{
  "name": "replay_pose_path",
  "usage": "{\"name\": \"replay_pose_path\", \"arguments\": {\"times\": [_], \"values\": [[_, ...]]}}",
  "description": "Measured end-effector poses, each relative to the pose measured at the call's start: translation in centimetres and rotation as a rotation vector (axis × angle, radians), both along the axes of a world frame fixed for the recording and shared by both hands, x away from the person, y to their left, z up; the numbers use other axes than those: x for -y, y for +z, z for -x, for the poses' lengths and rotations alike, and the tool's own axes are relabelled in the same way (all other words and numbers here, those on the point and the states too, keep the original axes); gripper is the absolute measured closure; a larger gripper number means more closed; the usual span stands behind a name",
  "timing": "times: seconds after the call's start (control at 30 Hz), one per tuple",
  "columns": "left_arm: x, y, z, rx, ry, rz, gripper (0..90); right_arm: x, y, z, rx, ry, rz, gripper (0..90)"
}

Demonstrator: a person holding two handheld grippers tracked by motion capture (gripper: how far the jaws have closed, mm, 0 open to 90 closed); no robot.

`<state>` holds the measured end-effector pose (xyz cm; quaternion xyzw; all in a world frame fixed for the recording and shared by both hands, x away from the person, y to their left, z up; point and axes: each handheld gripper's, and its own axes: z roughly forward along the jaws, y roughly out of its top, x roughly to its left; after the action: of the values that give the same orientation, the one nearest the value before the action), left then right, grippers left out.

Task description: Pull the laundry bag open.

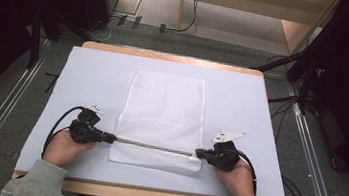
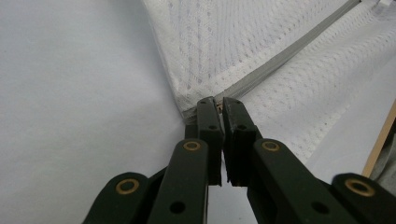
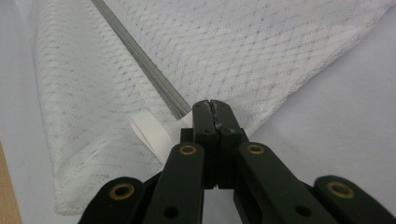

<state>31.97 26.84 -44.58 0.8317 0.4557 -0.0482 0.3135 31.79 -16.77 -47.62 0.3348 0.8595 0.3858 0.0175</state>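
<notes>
Both grippers are clamped shut on the grey zipper (image 1: 154, 147) of the white mesh laundry bag (image 1: 165, 112): left gripper (image 1: 109, 138) at one end, right gripper (image 1: 199, 154) at the other. The bag is laid flat on the pale blue table cover (image 1: 88, 82).

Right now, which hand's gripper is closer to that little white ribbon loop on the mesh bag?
Right. The right gripper pinches the zipper end right beside the ribbon loop; the left gripper grips the zipper's other end, across the mesh bag.

High view looks forward and down over the whole surface (image 1: 90, 67); each claw view sits close above it, all sharing the mesh bag's (image 1: 166, 107) zipper (image 1: 154, 146).
</notes>
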Motion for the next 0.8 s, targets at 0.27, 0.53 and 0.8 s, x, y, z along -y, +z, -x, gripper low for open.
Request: {"name": "replay_pose_path", "arguments": {"times": [0.27,0.53,0.8], "values": [[-0.6,-0.3,0.2,0.014,-0.02,0.06,83.7,-0.1,0.3,-0.5,-0.02,0.022,0.009,88.4],[-1.7,0.6,0.7,0.111,-0.003,0.094,63.8,0.8,1.2,-0.7,0.013,-0.027,-0.015,75.5],[-2.7,1.3,0.8,0.216,0.036,0.044,52.3,2.0,1.8,-1.0,0.096,-0.092,-0.025,52.1]]}}
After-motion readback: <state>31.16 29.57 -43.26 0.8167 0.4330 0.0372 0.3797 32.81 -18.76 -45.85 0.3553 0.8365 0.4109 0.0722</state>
